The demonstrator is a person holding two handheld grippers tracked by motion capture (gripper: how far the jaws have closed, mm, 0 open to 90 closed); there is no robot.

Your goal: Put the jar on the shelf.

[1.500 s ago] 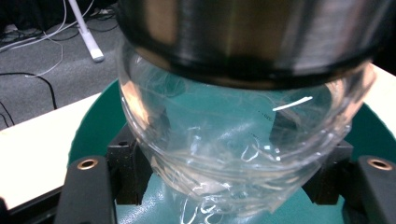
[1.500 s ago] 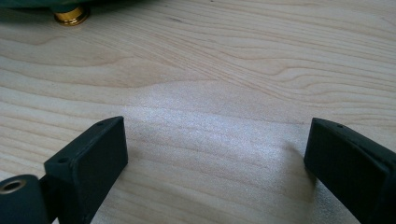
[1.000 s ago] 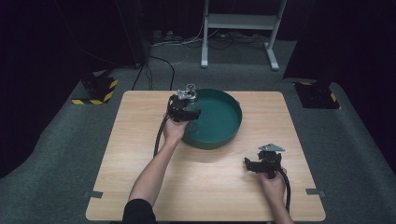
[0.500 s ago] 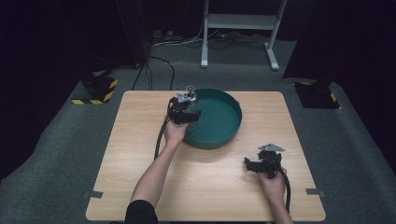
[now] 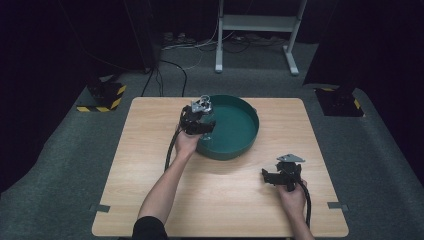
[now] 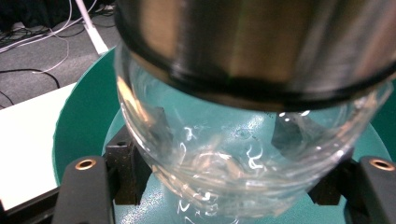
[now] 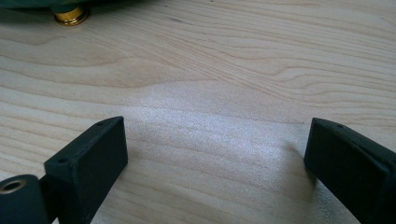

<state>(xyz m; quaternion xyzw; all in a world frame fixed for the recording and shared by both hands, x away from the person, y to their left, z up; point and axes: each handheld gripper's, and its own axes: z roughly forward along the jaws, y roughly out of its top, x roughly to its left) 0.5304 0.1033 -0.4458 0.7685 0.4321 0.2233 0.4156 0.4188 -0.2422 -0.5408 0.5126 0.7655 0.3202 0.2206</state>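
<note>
over the near-left rim of the round dark-green plastic basin (image 5: 235, 131), the left hand-held gripper (image 5: 200, 116) is clenched on a clear glass jar with a brushed metal lid (image 6: 252, 116). in the left gripper view the jar sits between the two black jaws, lid toward the camera, with the basin's green floor showing through the glass. the basin stands on the light wooden bench (image 5: 150, 150), toward its far edge. the left hand (image 5: 186, 145) is just beside the basin's near-left wall. well to the right of the basin and nearer the person, the right hand-held gripper (image 5: 274, 176) is held low over the bench, its jaws spread wide with bare wood between them. a small brass-coloured foot (image 7: 70, 16) shows under the basin's edge.
</note>
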